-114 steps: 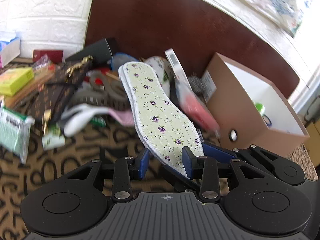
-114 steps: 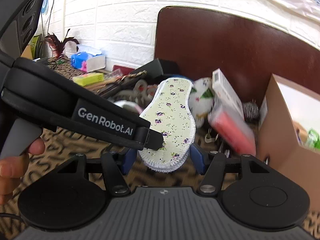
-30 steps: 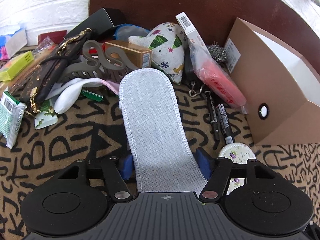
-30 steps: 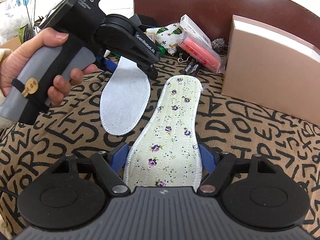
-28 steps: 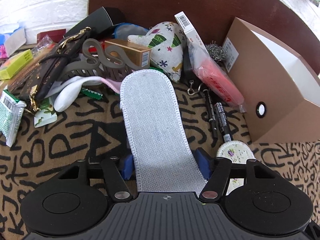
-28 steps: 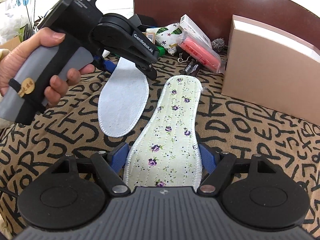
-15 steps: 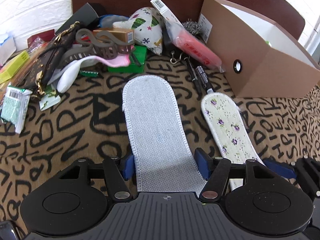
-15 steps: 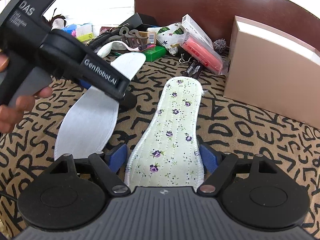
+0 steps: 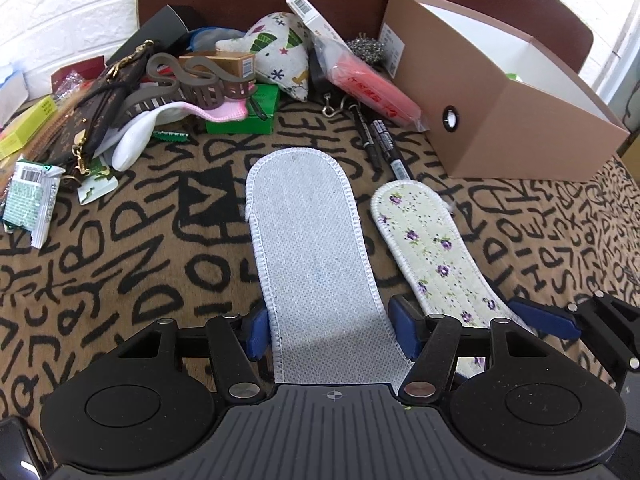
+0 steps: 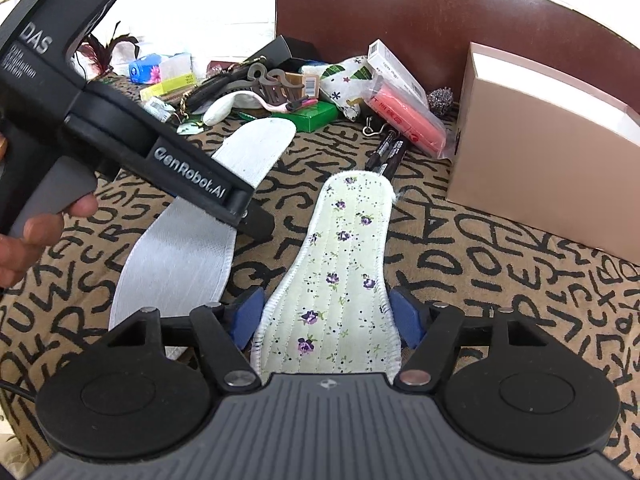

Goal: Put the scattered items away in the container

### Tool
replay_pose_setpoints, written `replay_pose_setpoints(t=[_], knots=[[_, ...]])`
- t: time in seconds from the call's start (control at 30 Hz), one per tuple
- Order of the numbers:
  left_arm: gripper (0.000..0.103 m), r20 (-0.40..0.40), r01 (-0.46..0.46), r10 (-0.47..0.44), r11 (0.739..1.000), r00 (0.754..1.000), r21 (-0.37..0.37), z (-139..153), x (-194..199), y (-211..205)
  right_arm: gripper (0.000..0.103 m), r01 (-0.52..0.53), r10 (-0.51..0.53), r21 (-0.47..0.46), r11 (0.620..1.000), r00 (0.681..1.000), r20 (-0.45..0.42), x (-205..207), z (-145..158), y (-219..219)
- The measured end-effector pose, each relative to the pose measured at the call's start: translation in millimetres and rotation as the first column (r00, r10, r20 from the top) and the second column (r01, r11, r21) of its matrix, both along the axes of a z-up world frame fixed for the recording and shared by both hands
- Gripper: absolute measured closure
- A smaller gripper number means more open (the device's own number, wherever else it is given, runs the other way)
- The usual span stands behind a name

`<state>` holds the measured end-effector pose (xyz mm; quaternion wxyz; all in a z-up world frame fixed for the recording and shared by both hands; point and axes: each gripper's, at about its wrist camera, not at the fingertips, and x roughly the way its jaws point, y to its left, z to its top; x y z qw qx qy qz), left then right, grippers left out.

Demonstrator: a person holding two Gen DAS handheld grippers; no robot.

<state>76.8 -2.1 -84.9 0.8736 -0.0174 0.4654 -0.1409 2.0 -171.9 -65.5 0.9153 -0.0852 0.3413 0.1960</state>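
My left tool [image 9: 332, 326] has the grey insole [image 9: 316, 248] lying between its blue pads, underside up, flat on the letter-patterned table [image 9: 120, 280]; the jaws are closing, but I cannot tell whether the pads press on its edges. My right tool [image 10: 326, 318] straddles the heel of the flowered insole [image 10: 340, 272], which also lies flat on the table, and its jaws are closing too; small gaps show at both pads, so they stand apart from it. The two insoles lie side by side, near each other but not touching, toes pointing away from me. Just past the flowered toe lie two black markers [image 9: 380, 140]. Beyond them the clutter sits in a heap against the dark brown board: a red packet [image 9: 376, 94], a green box [image 9: 244, 114], a grey hair claw [image 9: 192, 86], a patterned pouch [image 9: 280, 56], a brown purse [image 9: 96, 108]. To the right of the heap stands the brown cardboard box [image 9: 492, 120], open on top, white inside
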Motion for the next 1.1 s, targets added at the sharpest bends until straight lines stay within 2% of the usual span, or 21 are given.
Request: replay_pose_setpoints(t=[0.53, 0.6, 0.8, 0.97, 1.1], knots=[[0.04, 0.086, 0.045, -0.042, 0.998, 0.995, -0.032, 38.9, -25.5, -11.8, 0.032, 0.015, -0.02, 0.057, 0.998, 0.996, 0.089, -18.3, 31.7, -19.1], [0.04, 0.091, 0.048, -0.045, 0.998, 0.995, -0.03, 40.4, -26.9, -13.1, 0.031, 0.002, -0.005, 0.037, 0.999, 0.997, 0.076, -18.5, 29.6, -19.0], [0.04, 0.076, 0.043, -0.041, 0.999, 0.996, -0.028, 35.6, -27.1, -11.1, 0.026, -0.015, 0.014, -0.034, 0.999, 0.999, -0.033, -7.7, 3.2, -15.4], [0.04, 0.064, 0.04, -0.038, 0.999, 0.997, -0.035, 32.7, -23.7, -8.7, 0.026, -0.015, 0.014, -0.025, 1.0, 0.998, -0.057, 5.7, -4.4, -11.3], [0.04, 0.057, 0.038, -0.036, 0.999, 0.998, -0.034, 30.2, -21.4, -8.4, 0.022, -0.022, 0.02, -0.038, 0.999, 0.998, -0.064, 16.0, -5.8, -5.8]])
